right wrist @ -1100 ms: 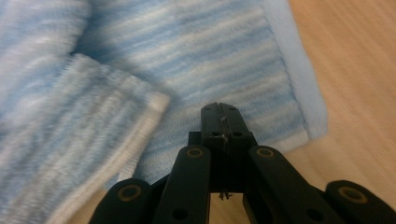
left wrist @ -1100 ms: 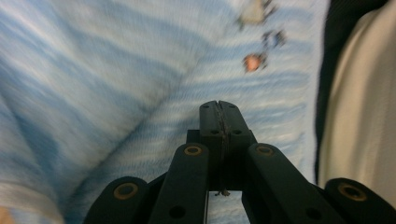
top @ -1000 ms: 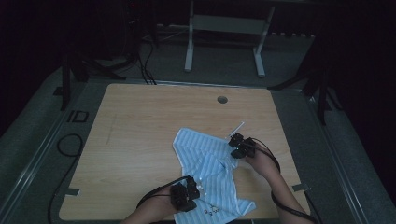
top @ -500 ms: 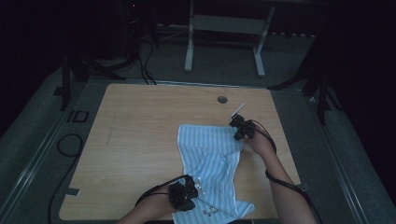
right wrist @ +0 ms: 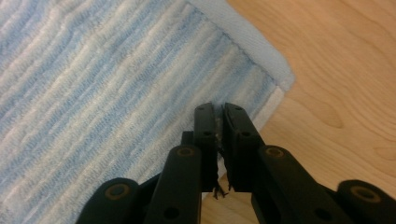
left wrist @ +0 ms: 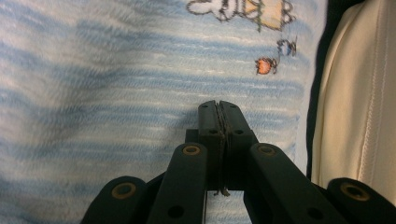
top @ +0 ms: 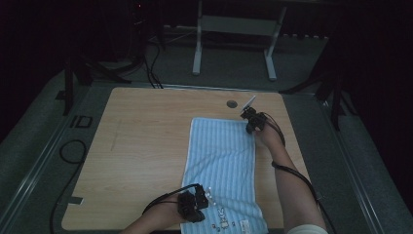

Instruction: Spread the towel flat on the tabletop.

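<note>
While one blue-and-white striped towel lies stretched flat on the wooden table, running from near the far edge to the near edge, two grippers hold it at opposite corners. At the far right corner, the right gripper has its jaws pressed together on the towel's edge (a few loose threads poke out between them in the right gripper view), with bare wood just beyond the hemmed corner. At the near left corner, the left gripper is likewise clenched on the cloth; its own view shows a small printed design, cut off at the top and hard to make out. One round grommet sits in the table near the right gripper.
</note>
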`<state>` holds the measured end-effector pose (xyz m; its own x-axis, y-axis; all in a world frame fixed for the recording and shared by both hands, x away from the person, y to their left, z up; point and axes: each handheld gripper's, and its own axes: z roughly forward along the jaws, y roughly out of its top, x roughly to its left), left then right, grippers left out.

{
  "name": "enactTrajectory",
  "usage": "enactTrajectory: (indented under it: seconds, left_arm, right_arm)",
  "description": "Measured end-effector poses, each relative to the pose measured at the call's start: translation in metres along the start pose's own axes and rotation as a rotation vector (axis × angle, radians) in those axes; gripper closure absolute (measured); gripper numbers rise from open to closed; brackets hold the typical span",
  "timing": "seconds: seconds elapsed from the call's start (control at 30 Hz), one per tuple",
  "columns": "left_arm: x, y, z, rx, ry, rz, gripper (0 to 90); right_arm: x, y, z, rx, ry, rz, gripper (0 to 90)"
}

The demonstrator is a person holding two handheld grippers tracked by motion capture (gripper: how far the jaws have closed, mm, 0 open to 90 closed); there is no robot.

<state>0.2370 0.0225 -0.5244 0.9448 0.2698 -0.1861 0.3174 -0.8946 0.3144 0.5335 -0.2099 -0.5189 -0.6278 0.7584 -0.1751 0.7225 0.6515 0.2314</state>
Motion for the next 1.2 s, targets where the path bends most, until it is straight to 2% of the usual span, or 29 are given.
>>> enactTrajectory:
  seconds: [0.07,0.1,0.13,0.17,0.23,0.27,0.3,0.33,0.5,0.53,0.63,0.67,0.7,0.73,0.8,0.87,1.03,1.2]
  left_arm:
    - [0.001,0.0,-0.001,-0.005,-0.004,0.001,87.3]
    - [0.001,0.0,-0.001,-0.005,-0.004,0.001,86.4]
    - [0.004,0.0,-0.006,-0.016,0.006,-0.005,86.4]
    - [0.006,0.0,-0.009,-0.02,0.011,-0.008,86.4]
    - [0.009,0.0,-0.017,-0.032,0.035,-0.014,86.5]
    - [0.009,0.0,-0.017,-0.032,0.035,-0.014,86.5]
    - [0.014,0.0,-0.025,-0.05,0.056,-0.022,86.5]
    - [0.017,0.001,-0.029,-0.06,0.069,-0.031,86.7]
    - [0.033,0.0,-0.035,-0.079,0.096,-0.084,87.4]
    - [0.034,0.0,-0.034,-0.077,0.088,-0.093,87.4]
    - [0.032,0.001,-0.025,-0.062,0.072,-0.085,87.4]
    - [0.032,0.001,-0.025,-0.062,0.072,-0.085,87.4]
    - [0.028,0.003,-0.015,-0.037,0.066,-0.067,87.4]
    - [0.028,0.004,-0.012,-0.03,0.058,-0.068,87.3]
    - [0.03,0.004,-0.006,-0.016,0.055,-0.073,87.3]
    - [0.033,0.005,-0.005,-0.022,0.037,-0.084,87.3]
    - [0.041,0.006,-0.007,-0.024,0.048,-0.09,87.1]
    - [0.057,0.007,-0.01,-0.035,0.061,-0.119,87.1]
  right_arm:
    - [-0.002,0.0,0.0,0.007,0.008,0.017,83.9]
    - [-0.004,-0.001,-0.002,0.011,0.025,0.047,84.8]
    - [-0.002,-0.003,-0.01,-0.006,0.064,0.062,87.0]
    - [0.002,-0.006,-0.017,-0.021,0.074,0.057,88.1]
    - [0.015,-0.015,-0.032,-0.068,0.105,0.019,89.6]
    - [0.015,-0.015,-0.032,-0.068,0.105,0.019,89.6]
    - [0.022,-0.022,-0.038,-0.082,0.118,-0.002,89.7]
    - [0.038,-0.039,-0.05,-0.113,0.147,-0.05,89.9]
    - [0.075,-0.087,-0.065,-0.137,0.245,-0.127,89.8]
    - [0.081,-0.096,-0.066,-0.135,0.248,-0.139,89.8]
    - [0.096,-0.118,-0.061,-0.113,0.274,-0.159,89.8]
    - [0.096,-0.118,-0.061,-0.113,0.274,-0.159,89.8]
    - [0.099,-0.122,-0.058,-0.103,0.266,-0.163,89.8]
    - [0.104,-0.128,-0.05,-0.077,0.259,-0.176,89.9]
    - [0.1,-0.126,-0.047,-0.087,0.268,-0.153,89.8]
    - [0.098,-0.121,-0.046,-0.074,0.23,-0.162,89.8]
    - [0.085,-0.103,-0.04,-0.058,0.22,-0.14,89.8]
    - [0.07,-0.084,-0.033,-0.049,0.226,-0.104,89.8]
